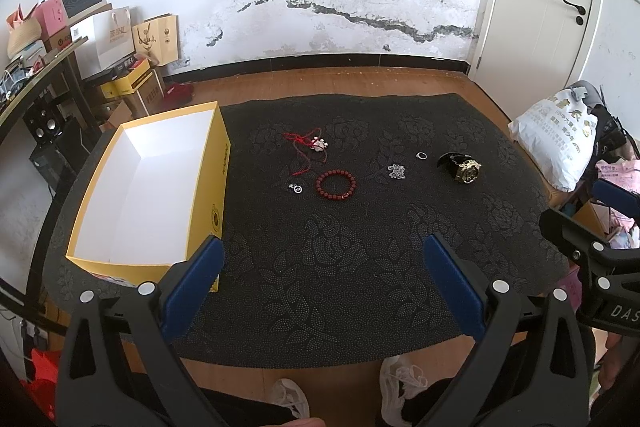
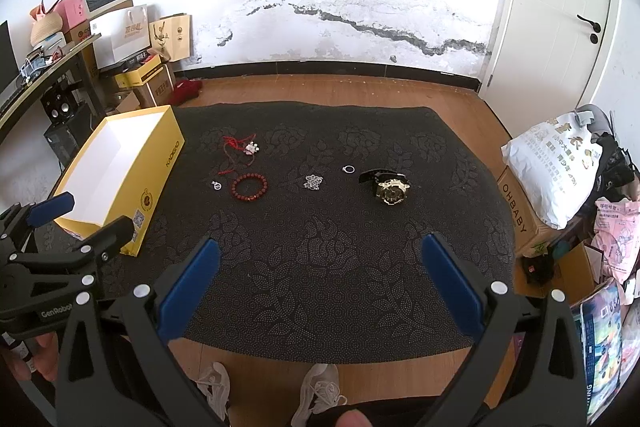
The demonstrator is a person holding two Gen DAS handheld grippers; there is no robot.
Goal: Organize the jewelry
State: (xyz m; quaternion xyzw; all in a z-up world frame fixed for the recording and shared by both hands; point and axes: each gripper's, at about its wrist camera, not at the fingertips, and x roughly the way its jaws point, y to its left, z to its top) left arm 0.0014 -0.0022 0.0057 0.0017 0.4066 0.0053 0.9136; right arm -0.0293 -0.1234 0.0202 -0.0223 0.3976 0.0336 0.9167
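1. Nearest to me, the left gripper hangs over the near part of the dark mat, its blue-padded fingers spread wide with nothing between them.
2. The right gripper does the same on its side, fingers parted and empty, above the mat's near edge. From its camera I see the left tool at about 9 o'clock; from the left camera the right tool shows at 3 o'clock.
3. At 9 to 10 o'clock from the left gripper stands the yellow box, lid off, white inside, resting on the mat's left end.
4. Farther out, around 12 o'clock, the jewelry lies scattered on the mat: a red bead bracelet with a small silver pendant just beside it at its 9 o'clock.
5. Beyond those, at 11 o'clock, a red cord necklace with a pale charm lies loosely coiled.
6. At 1 o'clock from the bracelet sit a silver chain in a heap, then a silver ring, and at the far right a gold watch on a black strap.
7. None of the pieces touch one another, and all lie outside the box.
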